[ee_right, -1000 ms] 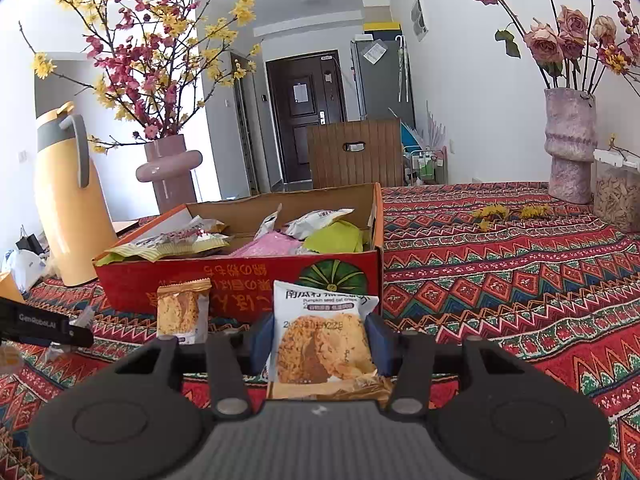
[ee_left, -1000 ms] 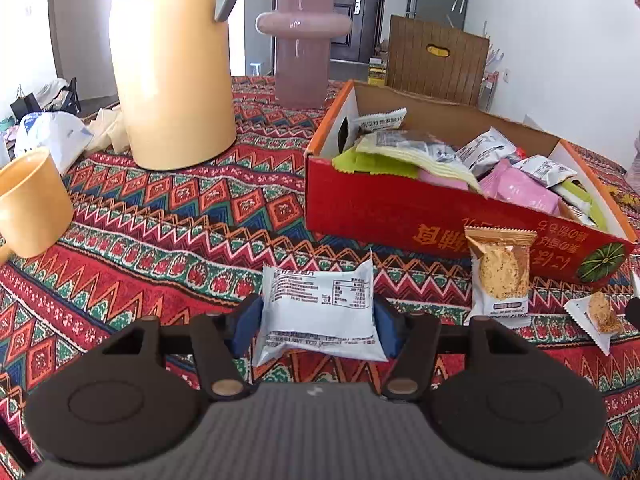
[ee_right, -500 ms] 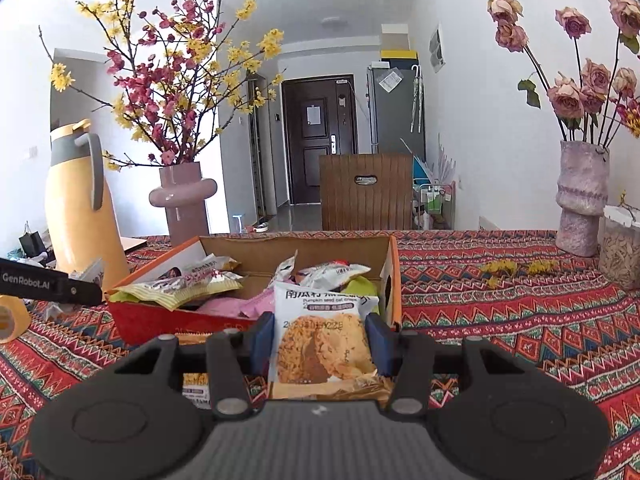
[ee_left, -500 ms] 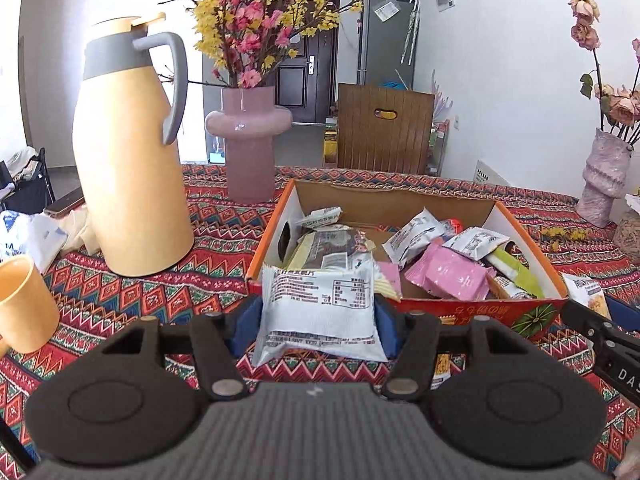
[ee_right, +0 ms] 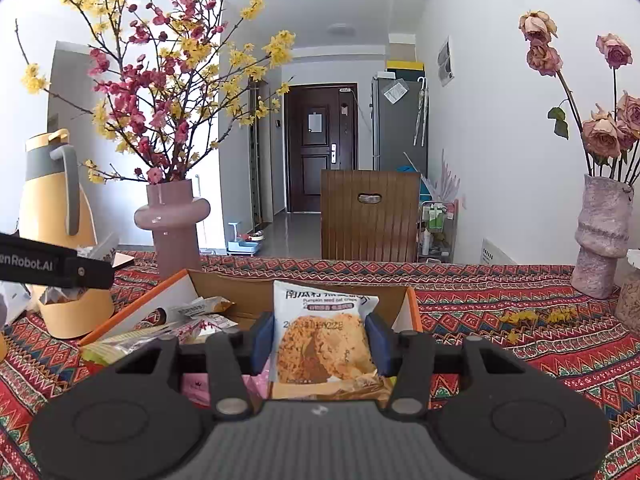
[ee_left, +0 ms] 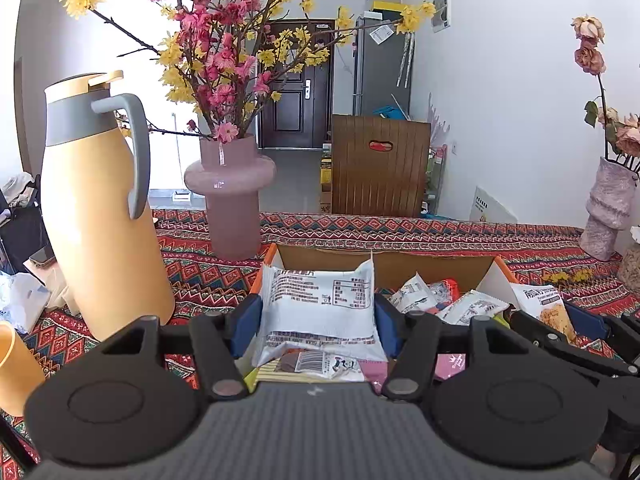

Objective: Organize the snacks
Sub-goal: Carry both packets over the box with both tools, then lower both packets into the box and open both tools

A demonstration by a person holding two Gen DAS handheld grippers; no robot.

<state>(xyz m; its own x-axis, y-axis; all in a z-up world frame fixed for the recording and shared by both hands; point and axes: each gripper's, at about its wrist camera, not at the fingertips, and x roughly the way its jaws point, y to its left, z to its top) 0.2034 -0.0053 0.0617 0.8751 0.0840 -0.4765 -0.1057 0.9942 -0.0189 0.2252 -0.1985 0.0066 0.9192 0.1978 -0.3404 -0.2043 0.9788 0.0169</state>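
My left claw [ee_left: 318,320] pinches a white packet [ee_left: 320,304] by its two side edges, blue pads pressed into the wrapper so it hangs flat, label toward me. My right claw [ee_right: 320,338] does the same with a cookie packet [ee_right: 322,340], gripped at the sides so the picture faces up. Both packets hover over the box [ee_left: 432,268], an open cardboard carton on the table [ee_right: 520,284] with orange-edged flaps, already holding a loose heap of snacks: pale wrappers [ee_left: 464,308], a pink one low down, a yellow-green one at the left. Holding each packet by the edges keeps the food inside uncrushed and, I judge, lets it fall clean when the pads part. In the left view my right claw shows at the right edge, over the box's right side, so the two packets would land apart. The jug [ee_left: 96,216] and the pink vase [ee_left: 230,196] stand to the left and far left of the box, clear of my path. Next, I think, comes lowering a little and letting go.
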